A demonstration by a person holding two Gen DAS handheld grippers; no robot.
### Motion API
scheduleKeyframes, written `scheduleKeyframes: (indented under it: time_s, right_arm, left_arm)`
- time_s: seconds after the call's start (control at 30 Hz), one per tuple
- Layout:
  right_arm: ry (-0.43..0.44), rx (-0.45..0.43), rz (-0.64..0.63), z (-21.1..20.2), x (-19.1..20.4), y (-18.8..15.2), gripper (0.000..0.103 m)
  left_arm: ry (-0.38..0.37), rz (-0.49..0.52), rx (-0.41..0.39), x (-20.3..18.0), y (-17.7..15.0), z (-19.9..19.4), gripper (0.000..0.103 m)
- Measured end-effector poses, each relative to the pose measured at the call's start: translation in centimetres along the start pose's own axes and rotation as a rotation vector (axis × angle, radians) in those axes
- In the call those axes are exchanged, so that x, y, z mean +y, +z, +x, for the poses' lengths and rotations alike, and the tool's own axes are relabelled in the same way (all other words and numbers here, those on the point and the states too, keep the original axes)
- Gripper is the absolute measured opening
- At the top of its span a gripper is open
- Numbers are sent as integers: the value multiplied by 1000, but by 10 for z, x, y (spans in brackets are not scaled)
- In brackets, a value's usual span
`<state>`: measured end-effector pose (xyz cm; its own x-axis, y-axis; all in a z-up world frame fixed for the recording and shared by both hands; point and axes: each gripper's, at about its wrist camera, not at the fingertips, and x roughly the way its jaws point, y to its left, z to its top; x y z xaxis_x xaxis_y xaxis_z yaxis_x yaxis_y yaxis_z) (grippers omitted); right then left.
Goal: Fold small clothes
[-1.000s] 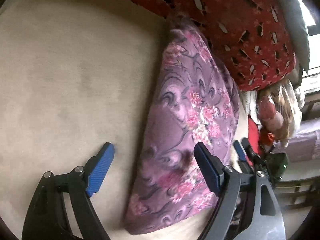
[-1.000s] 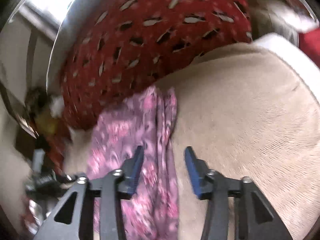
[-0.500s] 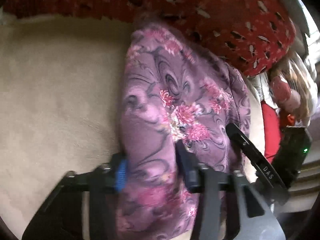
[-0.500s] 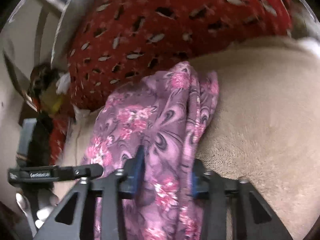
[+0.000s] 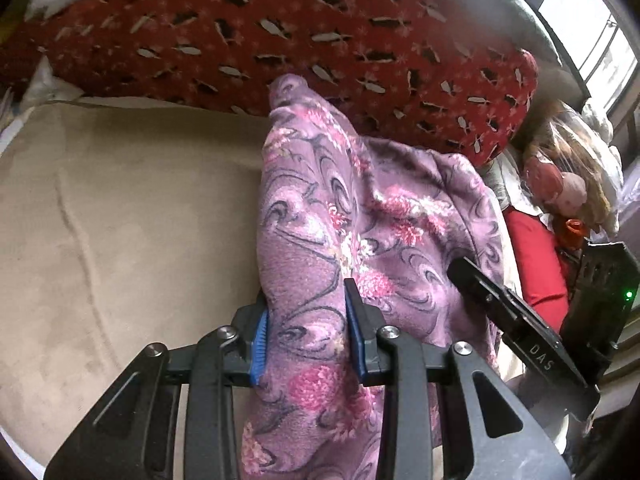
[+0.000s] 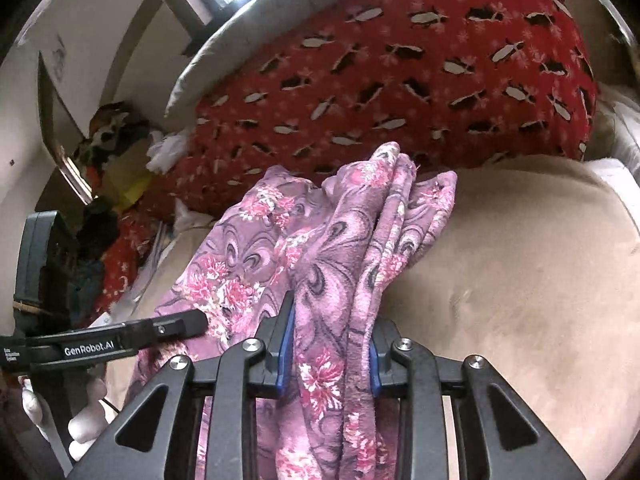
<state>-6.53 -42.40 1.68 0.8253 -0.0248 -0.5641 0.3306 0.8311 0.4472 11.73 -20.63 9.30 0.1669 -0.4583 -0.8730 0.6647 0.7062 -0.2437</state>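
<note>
risk: tbh both grippers only pinch bunched folds, so a layer could slide out mid-lift and the fold goes lopsided
snag: far end of the cloth (image 5: pixel 320 184) lies against the red pillow (image 5: pixel 280 36), might drag on it
cloth: purple fleece with pink flowers, crumpled lengthwise, lying on the beige cushion (image 5: pixel 120 208) toward its right side
left gripper (image 5: pixel 306 340): jaws closing, blue pads pressing a thick fold
right gripper (image 6: pixel 330 344): clamped on a ridge of several layers
</note>
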Motion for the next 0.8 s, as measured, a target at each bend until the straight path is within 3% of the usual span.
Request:
scheduleKeyframes:
  time_s: [0.27,0.4,0.5,0.57,0.67,0.8]
  right_arm:
    - [51,32,19,0,36,-28,29]
    - [81,67,36,7,43,-48,29]
    - [66,152,75,28,37,-69,31]
    - [-5,249,107,48,26,-87,35]
    - [30,213,172,39,14,-87,36]
    - [-50,103,153,15,15,-58,38]
  left_arm:
    - [33,-22,2,34,-32,-25,30]
    - [27,-65,55,62,-59,-20,31]
    - [64,-98,163,83,-76,9,33]
    - [31,-125,196,97,-84,17,41]
    - [17,-118,150,101,-75,-2,42]
    - [28,-65,65,89,-51,-17,43]
